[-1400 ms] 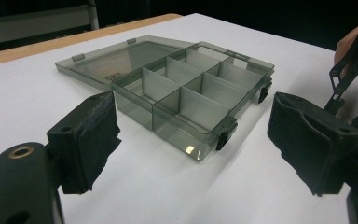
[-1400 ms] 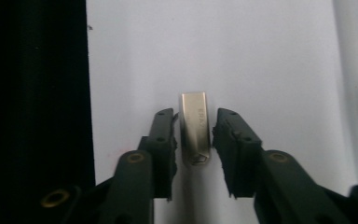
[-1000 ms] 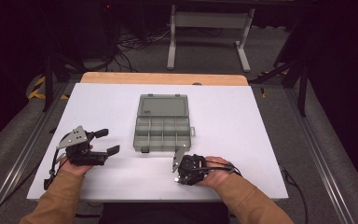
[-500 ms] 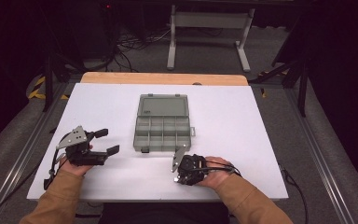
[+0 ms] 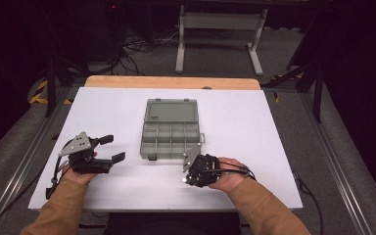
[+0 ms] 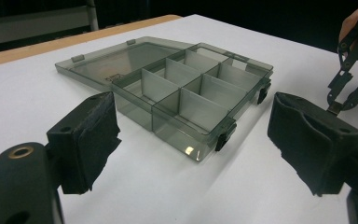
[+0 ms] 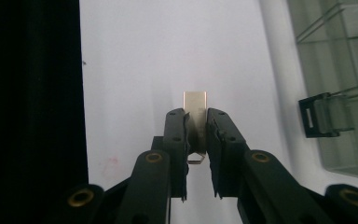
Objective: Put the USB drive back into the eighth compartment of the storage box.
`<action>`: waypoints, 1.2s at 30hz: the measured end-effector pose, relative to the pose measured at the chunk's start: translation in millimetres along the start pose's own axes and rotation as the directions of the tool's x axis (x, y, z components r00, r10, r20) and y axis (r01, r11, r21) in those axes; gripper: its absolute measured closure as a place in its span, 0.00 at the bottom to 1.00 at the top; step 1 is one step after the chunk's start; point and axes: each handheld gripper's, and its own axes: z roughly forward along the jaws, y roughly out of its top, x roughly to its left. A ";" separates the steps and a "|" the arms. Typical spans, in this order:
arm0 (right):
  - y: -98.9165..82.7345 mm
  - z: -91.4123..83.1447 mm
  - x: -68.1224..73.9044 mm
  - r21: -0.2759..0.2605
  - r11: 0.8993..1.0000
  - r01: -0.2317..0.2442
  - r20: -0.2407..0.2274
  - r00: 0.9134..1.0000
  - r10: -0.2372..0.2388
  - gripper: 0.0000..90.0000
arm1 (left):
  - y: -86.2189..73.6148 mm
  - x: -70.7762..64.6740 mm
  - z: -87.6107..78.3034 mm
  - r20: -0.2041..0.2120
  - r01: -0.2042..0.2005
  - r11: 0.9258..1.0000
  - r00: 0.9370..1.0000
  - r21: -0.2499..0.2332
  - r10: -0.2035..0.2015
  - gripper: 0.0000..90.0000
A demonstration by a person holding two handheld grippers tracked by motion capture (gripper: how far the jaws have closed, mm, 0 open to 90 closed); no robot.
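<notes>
- Here, a small metal piece (image 7: 196, 112), flat and shiny, is held between the jaws of the right claw (image 7: 196, 122), which are closed narrowly on it; its upper end stands out above the pads.
- In the high view, the right claw (image 5: 192, 164) is seen near the front edge of the white bench (image 5: 103, 105), just beside the front right corner of the box, with the person's right hand (image 5: 225, 175) behind it.
- A grey, clear plastic compartment box (image 5: 170, 129) is placed in the middle of the bench, with its lid laid open flat toward the far side.
- The compartments of the box (image 6: 186, 91) are seen from the left gripper view, and two black latches are found on its front wall.
- The left claw (image 5: 107, 148) is kept wide, and nothing is held between its pads (image 6: 95, 140); it is pointed toward the box, but well apart from it.
- The left claw is rested low over the bench, at the left of the box.
</notes>
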 end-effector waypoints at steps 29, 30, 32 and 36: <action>3.7 -26.5 -31.1 -0.175 0.981 -0.084 0.096 0.990 0.102 0.87 | -0.2 0.0 0.3 0.001 0.006 1.000 1.000 0.000 -0.006 0.19; 3.6 -27.0 -32.1 -0.178 0.980 -0.089 0.099 0.989 0.108 0.87 | -0.2 0.1 0.4 0.001 0.006 1.000 1.000 0.000 -0.006 0.19; 3.0 -27.6 -35.3 -0.184 0.978 -0.098 0.103 0.988 0.118 0.87 | -0.2 0.1 0.5 0.001 0.006 1.000 1.000 0.001 -0.006 0.19; 1.0 -27.8 -42.2 -0.190 0.974 -0.123 0.116 0.982 0.147 0.87 | -0.1 0.3 0.2 0.001 0.007 1.000 1.000 0.000 -0.007 0.19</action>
